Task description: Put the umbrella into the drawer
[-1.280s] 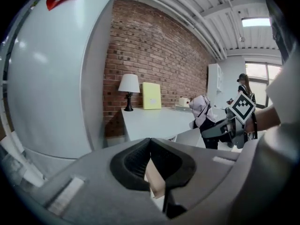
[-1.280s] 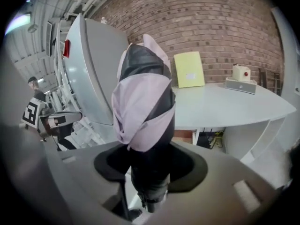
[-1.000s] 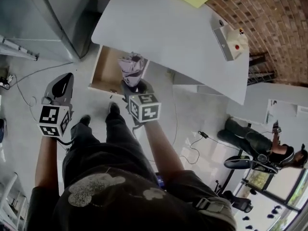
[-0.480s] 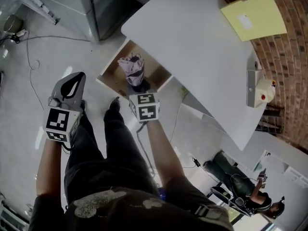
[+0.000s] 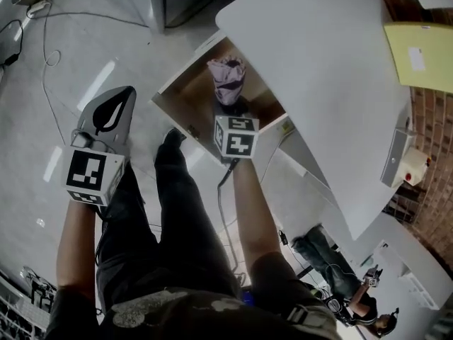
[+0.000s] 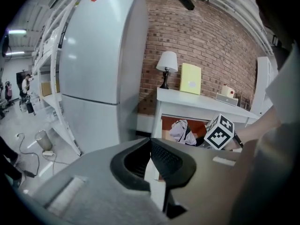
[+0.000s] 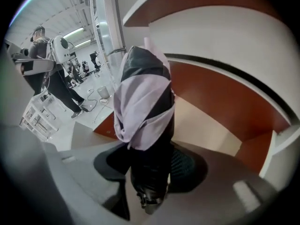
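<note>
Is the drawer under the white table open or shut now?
Open: the drawer sticks out from under the white table, showing its wooden inside.

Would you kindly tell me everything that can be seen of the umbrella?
The umbrella is folded, with lilac and black fabric bunched loosely round a dark core. The right gripper is shut on its black lower end, where a small fastening shows. It stands out along the jaws, pointing into the open drawer, above its wooden floor. Nothing but the jaws visibly touches it; whether its far tip meets the drawer cannot be told.
</note>
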Demonstrator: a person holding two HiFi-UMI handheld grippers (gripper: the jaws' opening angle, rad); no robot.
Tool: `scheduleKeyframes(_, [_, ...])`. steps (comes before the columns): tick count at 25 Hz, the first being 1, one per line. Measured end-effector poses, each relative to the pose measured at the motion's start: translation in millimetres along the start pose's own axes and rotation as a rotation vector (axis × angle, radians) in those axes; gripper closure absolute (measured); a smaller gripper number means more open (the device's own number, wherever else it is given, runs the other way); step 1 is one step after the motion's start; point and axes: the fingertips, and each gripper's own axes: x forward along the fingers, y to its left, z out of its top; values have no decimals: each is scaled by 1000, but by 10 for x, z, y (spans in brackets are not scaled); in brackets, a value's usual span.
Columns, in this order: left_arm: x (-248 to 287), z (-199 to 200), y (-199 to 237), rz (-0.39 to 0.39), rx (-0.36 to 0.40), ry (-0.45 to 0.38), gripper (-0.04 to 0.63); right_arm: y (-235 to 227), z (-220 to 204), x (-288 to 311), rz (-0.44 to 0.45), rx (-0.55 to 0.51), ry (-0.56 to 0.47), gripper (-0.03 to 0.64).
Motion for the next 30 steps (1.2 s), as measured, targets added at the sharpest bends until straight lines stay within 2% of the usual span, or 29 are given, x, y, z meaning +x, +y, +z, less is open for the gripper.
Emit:
scheduleKeyframes(6, [164, -207, 26, -11, -28, 22, 584, -69, -172, 306, -16, 5, 53, 407])
scheduleKeyframes(24, [380, -294, -75, -26, -47, 46, 584, -292, -407, 643, -61, 71, 166, 399])
scheduleKeyframes(30, [350, -198, -61, -36, -53, 40, 584, -220, -312, 577, 7, 133, 138, 334])
